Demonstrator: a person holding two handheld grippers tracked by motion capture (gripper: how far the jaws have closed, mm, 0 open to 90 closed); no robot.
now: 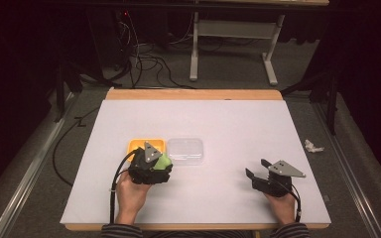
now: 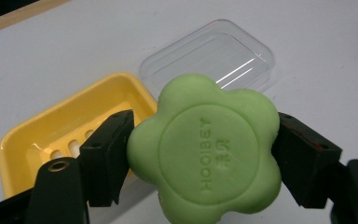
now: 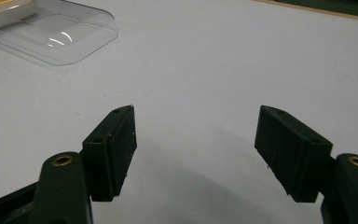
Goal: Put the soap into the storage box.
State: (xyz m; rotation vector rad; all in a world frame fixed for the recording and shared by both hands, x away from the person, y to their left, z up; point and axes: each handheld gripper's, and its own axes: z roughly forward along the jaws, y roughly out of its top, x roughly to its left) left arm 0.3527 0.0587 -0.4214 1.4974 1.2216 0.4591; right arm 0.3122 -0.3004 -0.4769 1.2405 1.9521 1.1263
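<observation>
Left gripper (image 2: pixel 200 156) clamped on the green flower-shaped soap (image 2: pixel 204 151), held just short of the yellow soap dish (image 2: pixel 37 140), clear lid (image 2: pixel 223 51) beyond it. Right gripper (image 3: pixel 198 154) wide open, empty, idle over bare table (image 3: pixel 214 70). Likely step: soap into dish; next move calls for carrying it forward, lowering it flat, then releasing.

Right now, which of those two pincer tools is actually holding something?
The left gripper: its jaws clamp a green flower-shaped soap. The right gripper gapes open, holding nothing.

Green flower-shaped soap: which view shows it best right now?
The left gripper view: the green flower-shaped soap faces the camera between the left gripper fingers, its embossed HOOIBEY lettering readable. The high view shows a green sliver beside that gripper.
</observation>
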